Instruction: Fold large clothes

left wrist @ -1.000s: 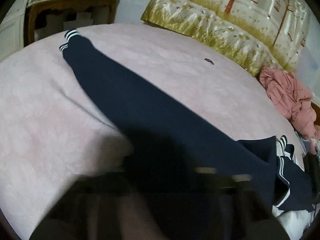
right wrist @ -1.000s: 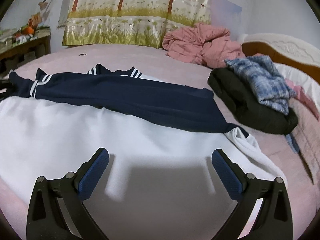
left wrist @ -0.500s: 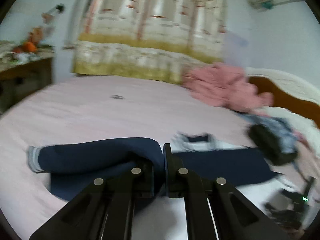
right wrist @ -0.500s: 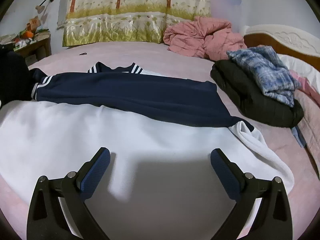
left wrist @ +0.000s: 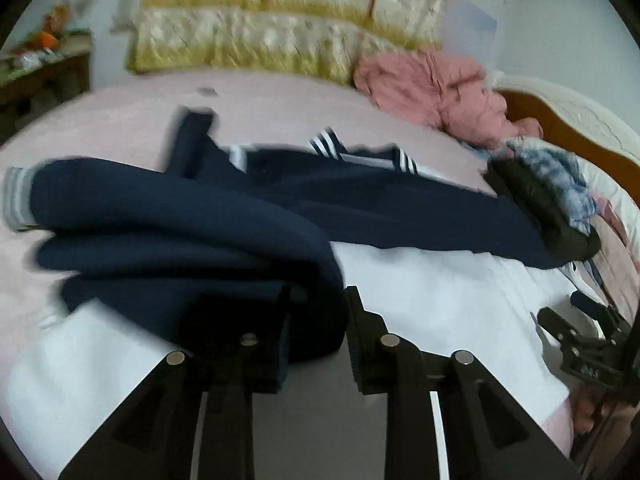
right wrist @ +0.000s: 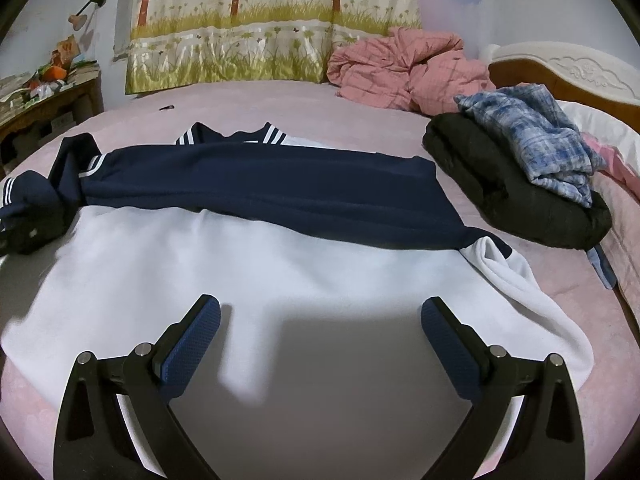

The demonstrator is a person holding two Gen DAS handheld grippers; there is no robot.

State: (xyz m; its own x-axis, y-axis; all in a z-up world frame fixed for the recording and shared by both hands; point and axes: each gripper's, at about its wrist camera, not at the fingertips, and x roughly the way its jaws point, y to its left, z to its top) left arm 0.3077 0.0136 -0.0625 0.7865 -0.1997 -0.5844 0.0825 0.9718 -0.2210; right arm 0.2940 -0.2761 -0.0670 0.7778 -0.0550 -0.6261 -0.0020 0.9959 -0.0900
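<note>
A large navy and white garment (right wrist: pixel 280 240) lies flat on the pink bed (right wrist: pixel 280 108), white body toward me, navy band and striped collar (right wrist: pixel 272 134) beyond. My left gripper (left wrist: pixel 320 312) is shut on the navy sleeve (left wrist: pixel 168 232) and holds it folded over the garment's left side; its striped cuff (left wrist: pixel 18 196) points left. The left gripper also shows at the left edge of the right wrist view (right wrist: pixel 28 232). My right gripper (right wrist: pixel 320 336) is open and empty, just above the white body's near edge; it shows in the left wrist view (left wrist: pixel 580 344).
A black garment (right wrist: pixel 500 192) with a blue plaid shirt (right wrist: pixel 540 136) on it lies at the right. A pink quilt (right wrist: pixel 400 68) is bunched at the back. A wooden headboard (right wrist: pixel 560 68) is far right, a cluttered table (right wrist: pixel 44 96) far left.
My left gripper has carried the navy sleeve from stretched out on the bed back over the garment, and the sleeve is now doubled on itself. The right gripper has barely moved.
</note>
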